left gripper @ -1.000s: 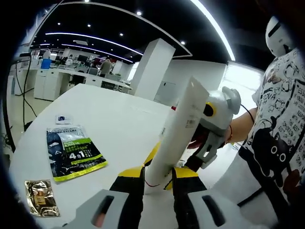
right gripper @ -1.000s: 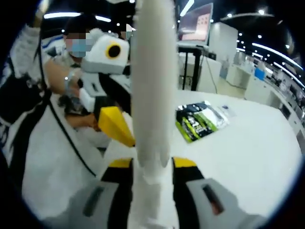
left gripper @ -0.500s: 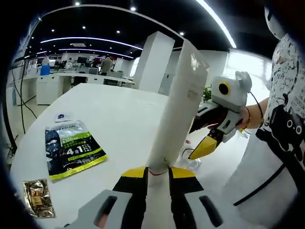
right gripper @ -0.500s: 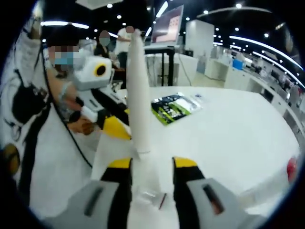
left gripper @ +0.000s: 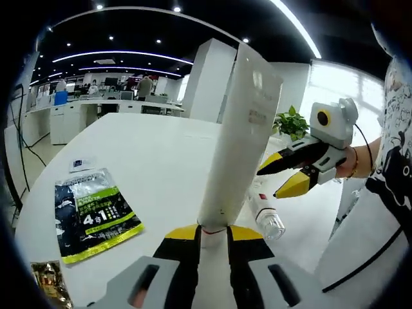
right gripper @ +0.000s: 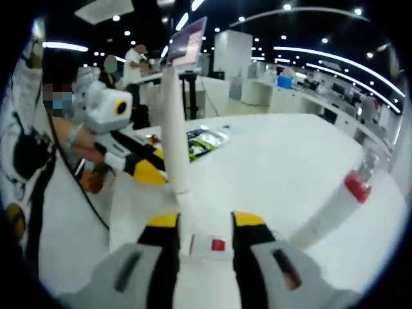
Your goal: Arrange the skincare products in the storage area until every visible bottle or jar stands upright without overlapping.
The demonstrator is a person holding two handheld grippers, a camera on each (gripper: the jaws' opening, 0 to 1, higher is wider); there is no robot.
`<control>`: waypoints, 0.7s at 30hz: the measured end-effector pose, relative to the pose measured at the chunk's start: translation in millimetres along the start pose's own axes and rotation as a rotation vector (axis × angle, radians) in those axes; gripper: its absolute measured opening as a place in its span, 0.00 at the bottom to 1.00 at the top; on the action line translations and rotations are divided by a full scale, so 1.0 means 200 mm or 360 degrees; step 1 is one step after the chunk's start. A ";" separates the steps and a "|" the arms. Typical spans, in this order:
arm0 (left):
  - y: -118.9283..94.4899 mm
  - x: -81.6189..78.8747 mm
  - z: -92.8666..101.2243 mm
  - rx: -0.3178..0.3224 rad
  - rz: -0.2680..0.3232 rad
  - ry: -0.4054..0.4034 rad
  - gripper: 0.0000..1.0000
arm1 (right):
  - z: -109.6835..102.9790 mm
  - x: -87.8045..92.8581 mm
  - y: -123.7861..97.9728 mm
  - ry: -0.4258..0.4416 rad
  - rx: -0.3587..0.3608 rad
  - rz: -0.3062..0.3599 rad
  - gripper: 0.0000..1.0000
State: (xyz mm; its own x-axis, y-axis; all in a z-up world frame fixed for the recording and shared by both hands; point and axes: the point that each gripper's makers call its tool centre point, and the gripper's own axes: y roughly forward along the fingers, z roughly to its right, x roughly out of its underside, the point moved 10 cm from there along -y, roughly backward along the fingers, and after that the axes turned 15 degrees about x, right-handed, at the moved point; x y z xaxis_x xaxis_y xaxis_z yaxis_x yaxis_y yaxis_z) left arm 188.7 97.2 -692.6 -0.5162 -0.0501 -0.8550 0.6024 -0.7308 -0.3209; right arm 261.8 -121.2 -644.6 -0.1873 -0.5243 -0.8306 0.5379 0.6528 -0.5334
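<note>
The left gripper pinches the bottom of the white tube, standing it up on the surface. The right gripper has let go and backed away, spread open. A small bottle lies sideways nearby and needs standing next.

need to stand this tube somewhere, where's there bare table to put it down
Most of the white table is bare: the wide stretch beyond the green sachet, out to the far edge. It is crowded near the person: the white tube in the left gripper, a clear bottle lying behind it, and the right gripper hovering beside it. A gold packet lies at the near left edge.
</note>
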 end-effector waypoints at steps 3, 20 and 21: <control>0.03 -0.02 -0.01 0.0008 -0.0009 0.0000 0.17 | 0.04 0.03 -0.03 0.0115 0.0102 0.0000 0.29; 0.24 -0.13 -0.08 0.0029 -0.0032 -0.0021 0.17 | 0.22 0.16 -0.15 0.0400 0.0533 -0.0068 0.29; 0.25 -0.13 -0.08 0.0029 -0.0031 -0.0029 0.17 | 0.22 0.16 -0.16 0.0404 0.0544 -0.0073 0.29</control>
State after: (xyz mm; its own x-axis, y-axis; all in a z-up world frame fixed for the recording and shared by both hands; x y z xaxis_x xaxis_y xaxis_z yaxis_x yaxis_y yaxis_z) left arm 242.7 73.4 -692.4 -0.5387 -0.0479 -0.8412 0.5810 -0.7441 -0.3297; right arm 275.9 -183.0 -647.8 -0.3909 -0.3693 -0.8431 0.7579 0.3907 -0.5225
